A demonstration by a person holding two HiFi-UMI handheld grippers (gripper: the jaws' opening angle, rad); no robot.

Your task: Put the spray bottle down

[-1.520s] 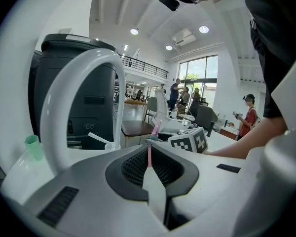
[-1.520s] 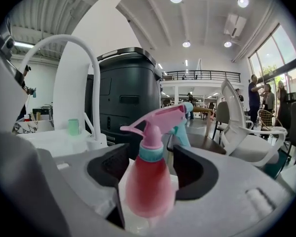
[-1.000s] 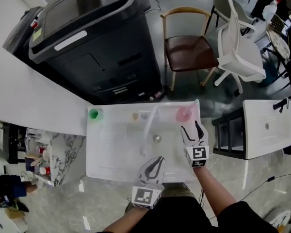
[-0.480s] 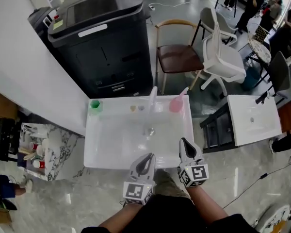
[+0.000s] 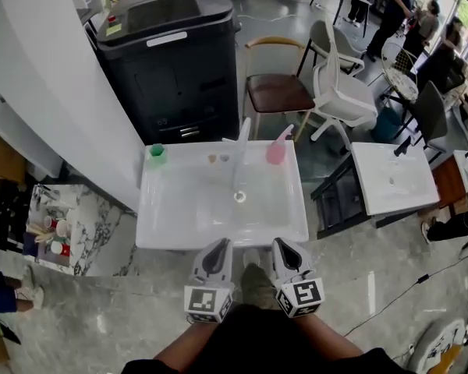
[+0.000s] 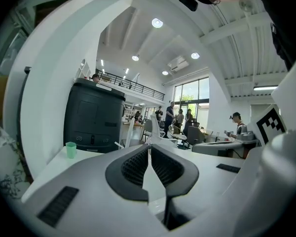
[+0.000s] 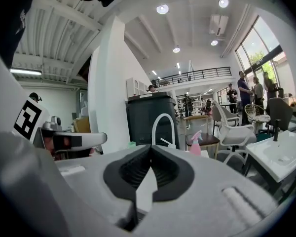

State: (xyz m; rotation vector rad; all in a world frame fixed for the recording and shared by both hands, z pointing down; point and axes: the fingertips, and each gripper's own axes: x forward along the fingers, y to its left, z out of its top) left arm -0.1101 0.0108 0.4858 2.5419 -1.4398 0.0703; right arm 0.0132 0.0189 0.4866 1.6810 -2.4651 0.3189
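The pink spray bottle (image 5: 277, 148) stands upright at the far right corner of the white sink (image 5: 164, 232), free of both grippers; the right gripper view shows the bottle (image 7: 196, 144) beside the white tap (image 7: 163, 127). My left gripper (image 5: 218, 249) and right gripper (image 5: 283, 248) hang side by side in front of the sink's near edge, well short of the bottle. Both have their jaws pressed together with nothing between them. In the left gripper view the shut jaws point over the sink toward the tap (image 6: 130, 132).
A green cup (image 5: 156, 154) sits at the sink's far left corner. Behind the sink stand a large black machine (image 5: 168, 61), a brown chair (image 5: 274, 84) and a white chair (image 5: 339, 92). A second white basin (image 5: 394, 178) is to the right, a cluttered marble shelf (image 5: 51, 232) to the left.
Both grippers have drawn back from over the sink to in front of its near edge. The right gripper's jaws, open near the spray bottle a second ago, have shut empty.
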